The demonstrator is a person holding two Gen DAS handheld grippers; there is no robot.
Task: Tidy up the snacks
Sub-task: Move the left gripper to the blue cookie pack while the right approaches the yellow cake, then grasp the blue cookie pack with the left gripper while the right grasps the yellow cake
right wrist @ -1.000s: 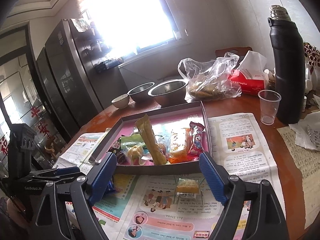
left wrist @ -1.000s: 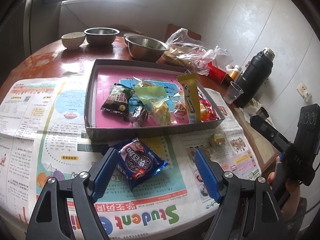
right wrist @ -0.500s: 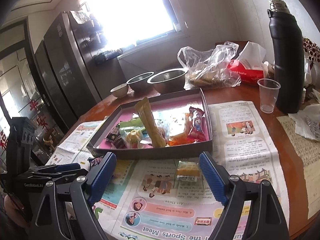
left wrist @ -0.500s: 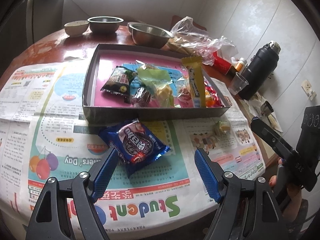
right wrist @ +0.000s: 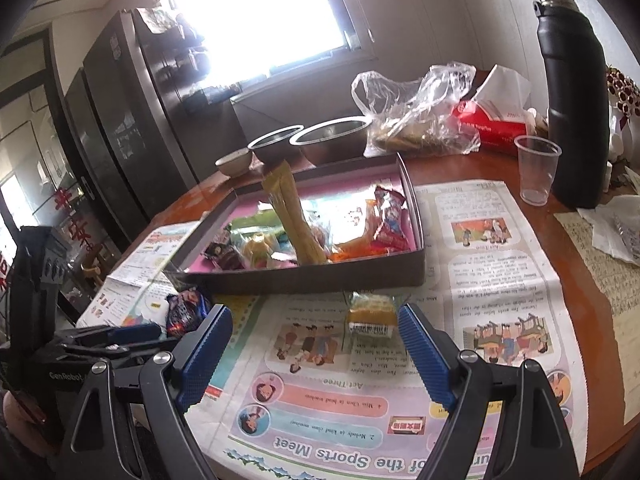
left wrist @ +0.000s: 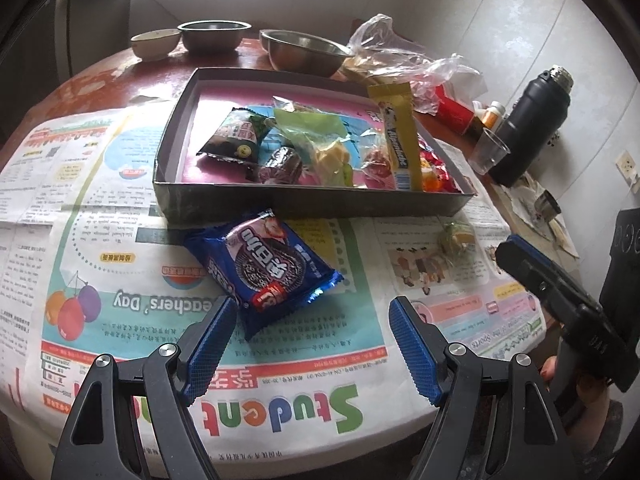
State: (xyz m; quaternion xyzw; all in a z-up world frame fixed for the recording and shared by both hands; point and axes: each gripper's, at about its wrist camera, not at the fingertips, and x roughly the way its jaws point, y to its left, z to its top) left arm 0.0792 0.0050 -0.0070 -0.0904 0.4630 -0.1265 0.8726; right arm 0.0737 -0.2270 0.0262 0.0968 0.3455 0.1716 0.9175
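A grey tray (left wrist: 304, 200) with a pink floor holds several snacks, among them a tall yellow stick pack (left wrist: 398, 128). A blue cookie packet (left wrist: 264, 266) lies on the newspaper in front of the tray, just beyond my open, empty left gripper (left wrist: 312, 344). A small yellow wrapped cake (right wrist: 370, 312) lies on the newspaper just ahead of my open, empty right gripper (right wrist: 316, 350), nearer its right finger. The cake (left wrist: 456, 236) also shows in the left wrist view, the tray (right wrist: 304, 280) and the blue packet (right wrist: 186, 308) in the right wrist view.
Metal bowls (left wrist: 304, 50), a small ceramic bowl (left wrist: 154, 42), a plastic bag (left wrist: 404, 60), a red tissue box (right wrist: 492, 128), a clear cup (right wrist: 536, 168) and a black flask (right wrist: 572, 96) stand behind and right of the tray. Newspaper (left wrist: 120, 280) covers the round table.
Both grippers have drawn back and tilted down toward the table; the blue packet and the yellow cake now sit farther up in the views. Both stay open.
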